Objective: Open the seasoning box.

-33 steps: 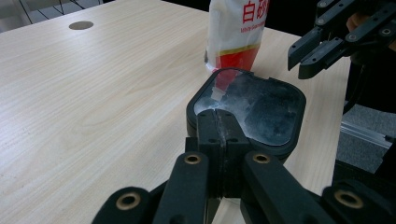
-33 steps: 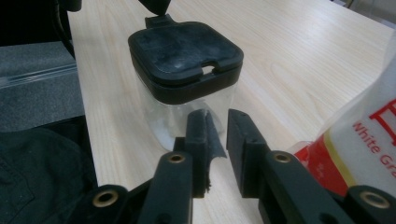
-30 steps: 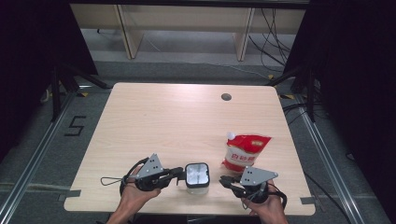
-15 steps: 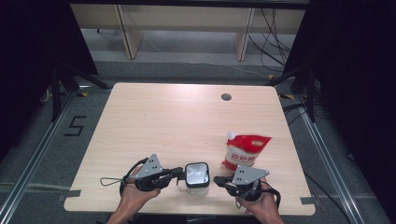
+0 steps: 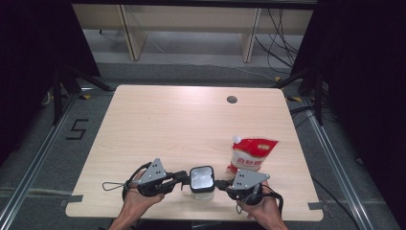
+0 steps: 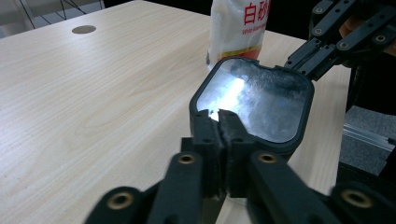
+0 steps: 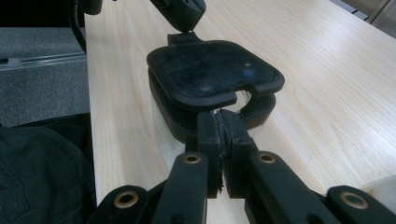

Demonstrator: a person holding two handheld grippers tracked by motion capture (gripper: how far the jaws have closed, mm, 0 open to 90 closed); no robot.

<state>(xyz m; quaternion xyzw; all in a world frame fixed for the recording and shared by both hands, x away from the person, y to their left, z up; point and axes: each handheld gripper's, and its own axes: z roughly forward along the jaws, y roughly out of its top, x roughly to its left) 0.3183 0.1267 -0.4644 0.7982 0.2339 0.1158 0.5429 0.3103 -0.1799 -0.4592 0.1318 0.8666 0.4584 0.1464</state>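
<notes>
Small lidded container (image 5: 201,180) sits at the surface's (image 5: 191,124) near edge. My left hand-held gripper (image 5: 184,177), pinched on its lid rim, has just eased slightly; I judge release starting. Right hand-held gripper (image 5: 219,183) closed tight at the opposite edge.

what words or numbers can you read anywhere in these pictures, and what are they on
"5": black mark on the floor left of the table.
"白砂": large red characters on the pouch, cut off by the top edge of the left gripper view.
Small red line under them, starting "Whi": too blurred to read.
Red characters on the pouch in the high view: too small.

table (image 5: 158,124): matt pale wood | lid (image 6: 261,100): glossy black plastic | pouch (image 5: 252,154): shiny plastic
</notes>
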